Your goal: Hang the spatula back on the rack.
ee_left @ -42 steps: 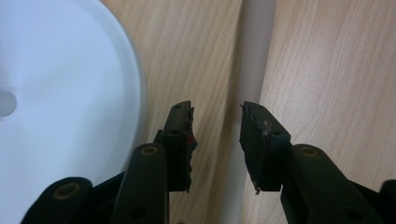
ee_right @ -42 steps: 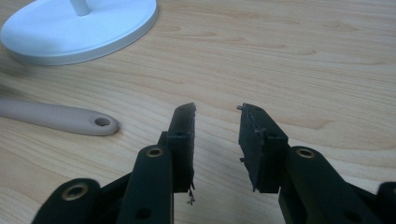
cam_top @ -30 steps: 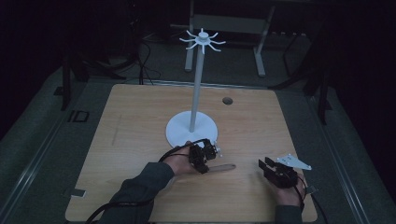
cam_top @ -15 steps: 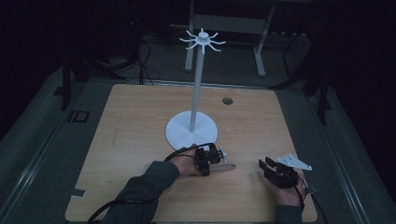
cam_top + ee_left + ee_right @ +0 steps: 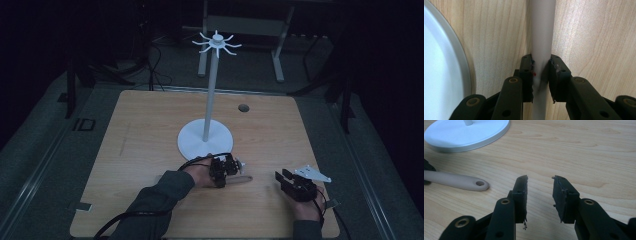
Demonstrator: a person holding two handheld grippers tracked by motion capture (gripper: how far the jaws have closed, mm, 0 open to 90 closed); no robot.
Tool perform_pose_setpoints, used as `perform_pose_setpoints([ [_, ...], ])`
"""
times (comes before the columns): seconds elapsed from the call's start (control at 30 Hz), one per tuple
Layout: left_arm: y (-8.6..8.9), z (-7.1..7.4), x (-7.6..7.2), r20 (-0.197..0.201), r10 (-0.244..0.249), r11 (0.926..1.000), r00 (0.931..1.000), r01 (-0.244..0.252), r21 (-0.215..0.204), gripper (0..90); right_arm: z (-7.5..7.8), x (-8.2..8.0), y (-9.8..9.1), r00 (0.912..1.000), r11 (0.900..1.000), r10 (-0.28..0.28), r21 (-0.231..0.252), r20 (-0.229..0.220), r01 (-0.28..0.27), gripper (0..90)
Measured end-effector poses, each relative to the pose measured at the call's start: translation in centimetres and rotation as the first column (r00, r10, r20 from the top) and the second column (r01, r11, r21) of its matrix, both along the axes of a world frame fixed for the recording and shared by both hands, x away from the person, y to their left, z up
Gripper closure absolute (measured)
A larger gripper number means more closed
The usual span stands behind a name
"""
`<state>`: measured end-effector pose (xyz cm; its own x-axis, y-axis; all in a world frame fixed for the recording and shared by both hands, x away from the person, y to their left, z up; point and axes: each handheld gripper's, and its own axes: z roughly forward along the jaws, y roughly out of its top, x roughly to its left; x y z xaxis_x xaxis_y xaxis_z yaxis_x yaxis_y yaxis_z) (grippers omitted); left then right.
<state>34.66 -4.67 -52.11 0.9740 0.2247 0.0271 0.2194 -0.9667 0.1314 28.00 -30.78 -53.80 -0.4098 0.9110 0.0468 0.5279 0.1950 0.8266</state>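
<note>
The desk (image 5: 150, 130) carries a white stand (image 5: 205, 140) at its centre: a round base with an upright pole. The left forearm enters from the near edge and angles toward the middle of the desk. The left gripper (image 5: 223, 170) sits just in front of the stand's base, and its jaws have just been closing. They are now clenched on a beige handle (image 5: 541, 37). The handle lies flat, its long axis parallel to the near edge, and its holed end (image 5: 479, 183) points toward the right gripper (image 5: 286, 176). That gripper rests near the near right corner, jaws released with nothing between them.
</note>
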Motion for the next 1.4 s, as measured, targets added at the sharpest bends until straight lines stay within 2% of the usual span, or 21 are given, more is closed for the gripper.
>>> perform_pose_setpoints([
  [0.1, 0.0, 0.0, -0.1, 0.014, -0.013, 0.9999, 0.9998, 0.013, 0.004, 75.8, 0.0, 0.0, 0.0, 1.0, 1.0, -0.001, 0.002, 0.001, 0.001, 64.1],
  [0.23, 0.4, 0.1, -0.2, 0.052, 0.014, 0.9998, 0.9985, -0.013, -0.016, 76.0, 0.1, 0.0, -0.2, 0.9999, 0.9999, -0.009, 0.005, 0.008, 0.009, 64.2],
  [0.33, 0.9, 0.6, -0.3, 0.075, 0.051, 0.9973, 0.9958, -0.047, -0.057, 76.0, 0.1, 0.0, -0.3, 0.9998, 0.9999, -0.015, 0.005, 0.01, 0.014, 64.1],
  [0.43, 1.6, 1.4, -0.3, 0.098, 0.092, 0.991, 0.9909, -0.081, -0.106, 75.9, 0.0, 0.0, -0.2, 0.9998, 0.9998, -0.019, 0.005, 0.007, 0.019, 64.1],
  [0.53, 2.3, 2.3, -0.5, 0.125, 0.135, 0.9798, 0.9828, -0.114, -0.164, 75.9, 0.0, -0.1, -0.2, 0.9998, 0.9998, -0.018, 0.003, 0.012, 0.018, 63.8],
  [0.57, 2.5, 2.6, -0.6, 0.137, 0.154, 0.974, 0.9786, -0.127, -0.188, 75.9, 0.0, -0.1, -0.2, 0.9997, 0.9998, -0.019, 0.004, 0.012, 0.019, 63.4],
  [0.63, 3.0, 3.4, -0.7, 0.155, 0.191, 0.9592, 0.9694, -0.151, -0.239, 76.0, 0.0, -0.1, -0.2, 0.9997, 0.9998, -0.021, 0.004, 0.013, 0.021, 63.1],
  [0.7, 3.3, 4.1, -1.0, 0.182, 0.231, 0.9437, 0.9557, -0.175, -0.281, 76.0, 0.0, -0.1, -0.2, 0.9996, 0.9997, -0.024, 0.005, 0.013, 0.024, 63.0],
  [0.8, 3.8, 4.9, -1.4, 0.218, 0.291, 0.917, 0.9318, -0.206, -0.341, 76.0, 0.0, -0.1, -0.3, 0.9995, 0.9996, -0.027, 0.006, 0.014, 0.027, 62.8],
  [0.87, 4.1, 5.4, -1.7, 0.242, 0.335, 0.8933, 0.9107, -0.225, -0.389, 76.0, 0.0, -0.1, -0.3, 0.9995, 0.9996, -0.029, 0.007, 0.015, 0.029, 62.8],
  [0.97, 4.6, 6.3, -2.2, 0.26, 0.403, 0.8492, 0.8774, -0.253, -0.463, 76.0, 0.0, -0.1, -0.4, 0.9995, 0.9996, -0.027, 0.006, 0.016, 0.027, 62.8],
  [1.03, 4.8, 6.8, -2.4, 0.262, 0.449, 0.8162, 0.8543, -0.273, -0.509, 76.0, 0.0, -0.1, -0.3, 0.9995, 0.9996, -0.027, 0.005, 0.017, 0.027, 62.7],
  [1.07, 4.9, 6.9, -2.5, 0.261, 0.467, 0.8024, 0.845, -0.28, -0.527, 76.0, 0.0, -0.1, -0.3, 0.9995, 0.9996, -0.027, 0.004, 0.016, 0.027, 62.7],
  [1.1, 5.1, 7.1, -2.6, 0.261, 0.498, 0.7795, 0.8266, -0.295, -0.552, 75.9, 0.0, -0.1, -0.3, 0.9995, 0.9996, -0.027, 0.004, 0.017, 0.026, 62.7],
  [1.13, 5.3, 7.3, -2.6, 0.263, 0.516, 0.7669, 0.8152, -0.303, -0.566, 75.9, 0.0, -0.1, -0.3, 0.9995, 0.9997, -0.026, 0.003, 0.018, 0.026, 62.7],
  [1.17, 5.5, 7.5, -2.7, 0.258, 0.537, 0.7495, 0.8033, -0.313, -0.583, 75.9, 0.0, -0.1, -0.3, 0.9995, 0.9996, -0.027, 0.004, 0.017, 0.027, 62.7],
  [1.23, 5.7, 7.7, -2.7, 0.253, 0.569, 0.7274, 0.7821, -0.335, -0.599, 75.8, 0.0, -0.1, -0.3, 0.9995, 0.9996, -0.027, 0.004, 0.015, 0.027, 62.7],
  [1.3, 5.9, 7.8, -2.8, 0.252, 0.615, 0.6956, 0.7469, -0.364, -0.62, 75.8, 0.0, -0.1, -0.3, 0.9995, 0.9996, -0.028, 0.005, 0.012, 0.028, 62.7],
  [1.37, 6.1, 7.9, -2.8, 0.245, 0.648, 0.6657, 0.7212, -0.38, -0.642, 75.8, 0.0, -0.1, -0.3, 0.9995, 0.9996, -0.028, 0.004, 0.014, 0.028, 62.8],
  [1.4, 6.2, 7.9, -2.8, 0.243, 0.656, 0.6586, 0.7141, -0.385, -0.646, 75.7, 0.0, -0.1, -0.3, 0.9995, 0.9996, -0.027, 0.005, 0.014, 0.027, 62.8],
])
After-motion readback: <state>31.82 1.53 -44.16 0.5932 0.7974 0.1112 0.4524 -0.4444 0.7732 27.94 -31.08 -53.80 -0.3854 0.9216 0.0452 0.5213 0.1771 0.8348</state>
